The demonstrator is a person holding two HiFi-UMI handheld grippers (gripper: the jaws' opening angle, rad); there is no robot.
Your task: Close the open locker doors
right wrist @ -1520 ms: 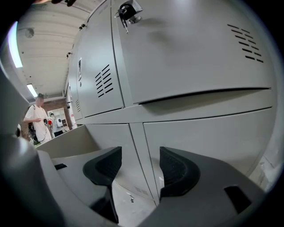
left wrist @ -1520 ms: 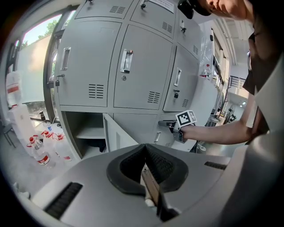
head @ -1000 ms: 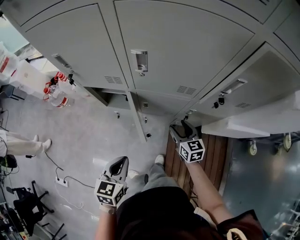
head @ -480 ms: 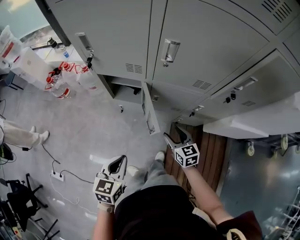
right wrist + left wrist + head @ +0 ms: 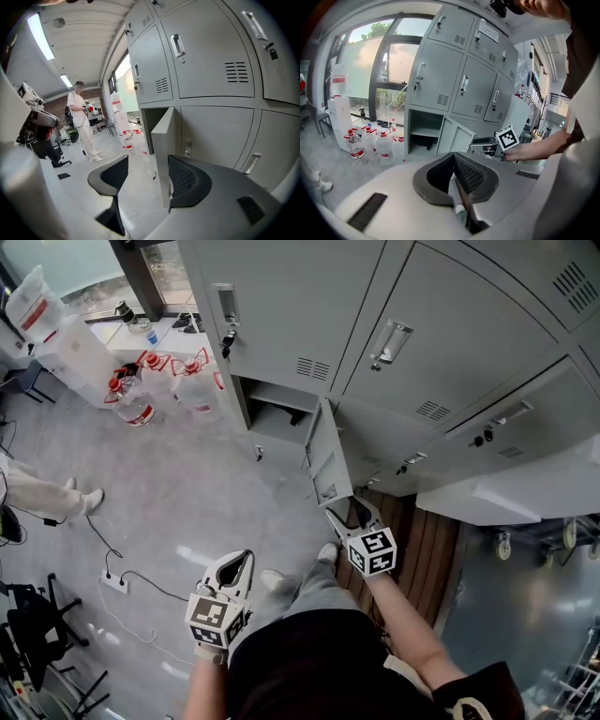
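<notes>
Grey lockers (image 5: pixel 450 352) fill the wall in front of me, above a grey floor (image 5: pixel 187 493). One bottom locker door (image 5: pixel 326 457) hangs open and sticks out toward me. Just left of that door is its empty locker box (image 5: pixel 281 413), and further left stand water bottles (image 5: pixel 136 404).

My right hand-held gripper (image 5: pixel 352 512) is right by the door's near edge, jaws wide apart, holding nothing. The door's edge shows between the jaws, but I cannot tell if it touches. My left hand-held gripper (image 5: pixel 236 568) is well back from the door, jaws pressed together, empty.

If I push too hard, the door could slam and bounce open again. If a jaw slips off the thin edge, the push will miss.
</notes>
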